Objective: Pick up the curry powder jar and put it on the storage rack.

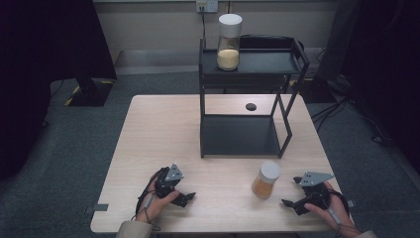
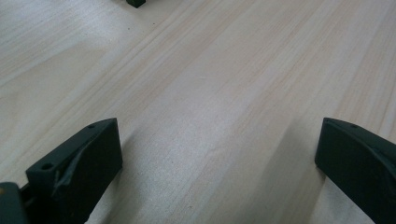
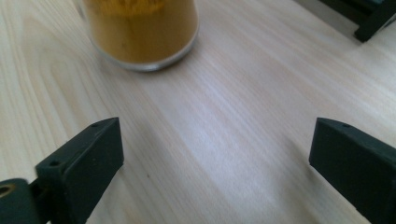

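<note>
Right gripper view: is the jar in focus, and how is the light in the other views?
Right gripper view: the orange-filled jar is soft and blurred, cut off at the top. Left gripper view: soft shadows beside the jaws on the table. High view: dim, with dark edges.

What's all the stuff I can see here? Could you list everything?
Table: one, pale wood, centre of the room.
Rack: one, black, two shelves, on the far half of the table.
Tall jar: one, clear with white lid, pale grains inside, on the top shelf.
Short jar: one, clear with white lid, orange powder inside, on the table before the rack, near the right gripper.
Disc: one, black, small, on the table behind the rack.
Wall socket: one, white, on the far wall.
Left gripper: one, black, jaws open, nothing between them.
Right gripper: one, black, jaws open, nothing between them.
</note>
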Action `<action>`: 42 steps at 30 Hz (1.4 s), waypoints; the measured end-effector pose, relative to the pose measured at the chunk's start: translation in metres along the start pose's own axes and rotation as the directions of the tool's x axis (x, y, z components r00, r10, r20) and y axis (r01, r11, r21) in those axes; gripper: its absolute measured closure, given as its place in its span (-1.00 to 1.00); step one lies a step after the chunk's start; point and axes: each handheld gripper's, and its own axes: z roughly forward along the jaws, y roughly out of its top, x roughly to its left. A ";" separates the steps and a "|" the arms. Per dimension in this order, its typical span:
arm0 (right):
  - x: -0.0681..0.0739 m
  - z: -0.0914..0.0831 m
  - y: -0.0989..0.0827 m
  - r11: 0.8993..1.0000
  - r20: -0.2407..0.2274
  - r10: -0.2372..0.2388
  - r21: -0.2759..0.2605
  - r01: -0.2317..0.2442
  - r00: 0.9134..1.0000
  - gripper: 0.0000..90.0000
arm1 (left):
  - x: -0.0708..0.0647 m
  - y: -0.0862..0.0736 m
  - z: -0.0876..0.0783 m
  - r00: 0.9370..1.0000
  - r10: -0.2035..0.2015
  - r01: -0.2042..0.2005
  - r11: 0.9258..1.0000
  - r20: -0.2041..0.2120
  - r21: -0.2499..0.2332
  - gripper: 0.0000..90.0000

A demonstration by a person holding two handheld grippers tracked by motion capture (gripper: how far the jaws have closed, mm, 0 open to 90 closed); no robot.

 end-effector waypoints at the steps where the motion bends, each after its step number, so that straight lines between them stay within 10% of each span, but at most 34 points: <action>1: 0.000 0.000 0.002 1.000 0.001 -0.005 -0.005 0.005 1.000 -0.96 | 0.000 0.000 0.000 1.000 0.000 0.000 1.000 0.000 0.000 -1.00; 27: -0.001 0.019 0.045 0.991 -0.118 0.010 -0.129 -0.026 0.993 -0.95 | 0.000 0.000 0.000 1.000 0.000 0.000 1.000 0.000 0.000 -1.00; 42: -0.002 0.041 0.048 0.975 -0.170 -0.008 -0.221 -0.031 0.985 -0.38 | 0.000 0.000 0.000 1.000 0.000 0.000 1.000 0.000 0.000 -1.00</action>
